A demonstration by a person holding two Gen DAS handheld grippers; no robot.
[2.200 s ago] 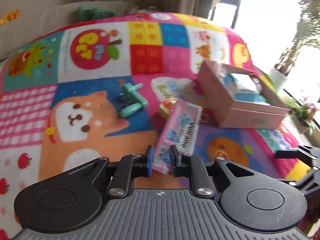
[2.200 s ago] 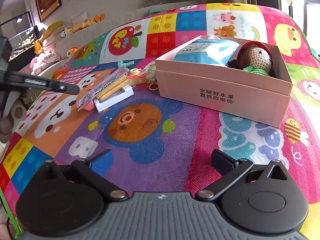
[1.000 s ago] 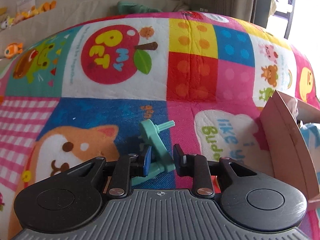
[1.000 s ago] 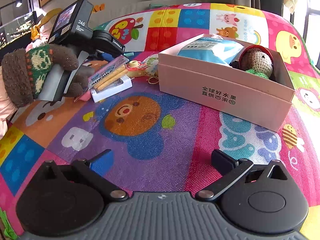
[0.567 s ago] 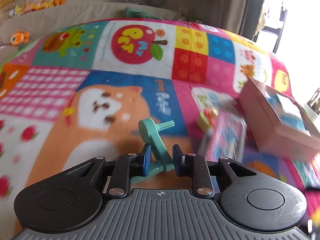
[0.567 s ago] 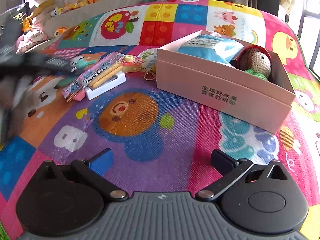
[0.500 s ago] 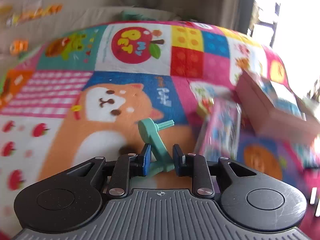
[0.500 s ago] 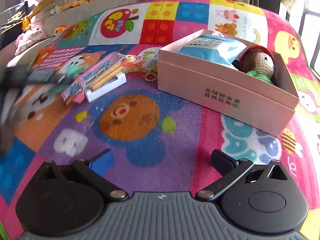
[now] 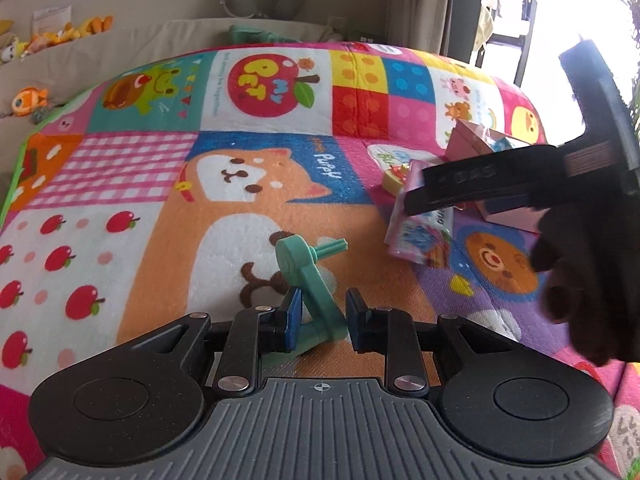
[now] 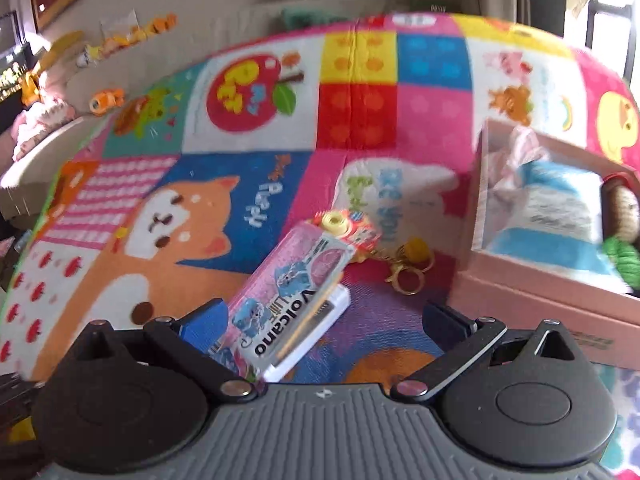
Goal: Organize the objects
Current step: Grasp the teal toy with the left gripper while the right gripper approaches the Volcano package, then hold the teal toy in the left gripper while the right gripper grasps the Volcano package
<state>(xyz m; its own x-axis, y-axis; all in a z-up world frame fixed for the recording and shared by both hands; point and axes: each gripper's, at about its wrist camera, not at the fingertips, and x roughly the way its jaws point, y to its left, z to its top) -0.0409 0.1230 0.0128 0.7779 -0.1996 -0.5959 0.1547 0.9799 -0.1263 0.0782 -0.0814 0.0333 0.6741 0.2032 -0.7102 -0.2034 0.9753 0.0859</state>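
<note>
- Your left gripper (image 9: 320,318) is clamped on the green plastic crank toy (image 9: 310,280); its handle end sticks up and forward out of the fingers, over the orange dog patch of the play mat (image 9: 160,240).
- Ahead and to the left of that gripper the mat is bare cloth out to its green border.
- On its right your gloved right hand (image 9: 592,280) and the other tool's black body fill the frame and hide part of the pink box (image 9: 472,140).
- Your right gripper (image 10: 322,322) stands wide apart, low over the pink Volcano snack pack (image 10: 288,296); the left finger is just beside the pack's edge, and whether it touches is blurred.
- The pack lies tilted on a white case (image 10: 320,328).
- Just beyond sit a small yellow-and-red toy (image 10: 344,226) and a gold key ring (image 10: 408,272), near the box's (image 10: 540,300) front corner.
- Inside the box lie a blue packet (image 10: 560,208) and a crocheted doll (image 10: 624,216) at the right end.
</note>
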